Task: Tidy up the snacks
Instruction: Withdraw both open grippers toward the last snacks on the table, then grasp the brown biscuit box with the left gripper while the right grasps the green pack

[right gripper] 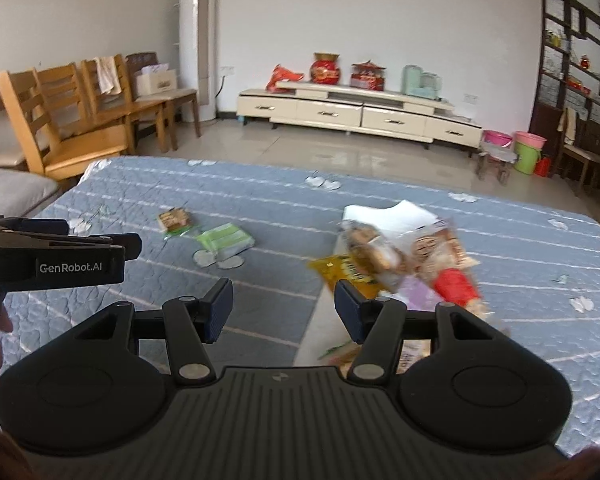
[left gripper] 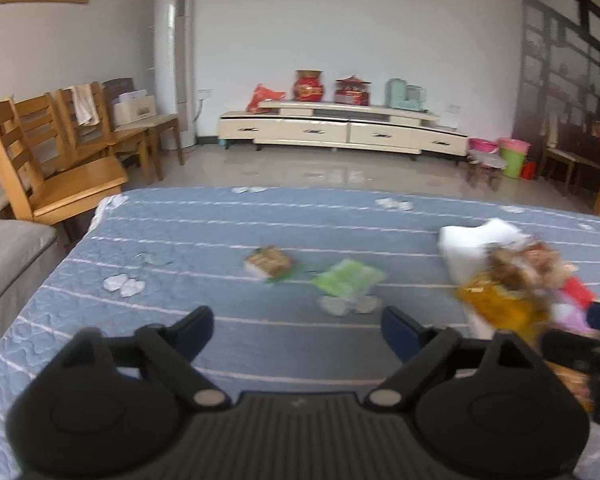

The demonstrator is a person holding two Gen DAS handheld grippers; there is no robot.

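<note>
A brown snack packet (left gripper: 269, 261) and a green packet (left gripper: 348, 280) lie loose on the blue quilted table cover (left gripper: 220, 232). My left gripper (left gripper: 298, 330) hovers just in front of them, open, with nothing between its fingers. To the right stands a white box (right gripper: 322, 320) heaped with snacks, among them a yellow packet (right gripper: 346, 272), a red packet (right gripper: 456, 286) and a brown pastry bag (right gripper: 370, 248). My right gripper (right gripper: 284, 308) is open and empty at the box's left wall. The right wrist view also shows the brown packet (right gripper: 175, 219), the green packet (right gripper: 226, 239) and the left gripper (right gripper: 104, 236).
Wooden chairs (left gripper: 60, 148) and a grey sofa (left gripper: 8, 256) stand off the table's left side. A cream TV cabinet (left gripper: 340, 128) and a white standing air conditioner (left gripper: 175, 64) are against the far wall. Plastic buckets (left gripper: 512, 156) sit on the floor at right.
</note>
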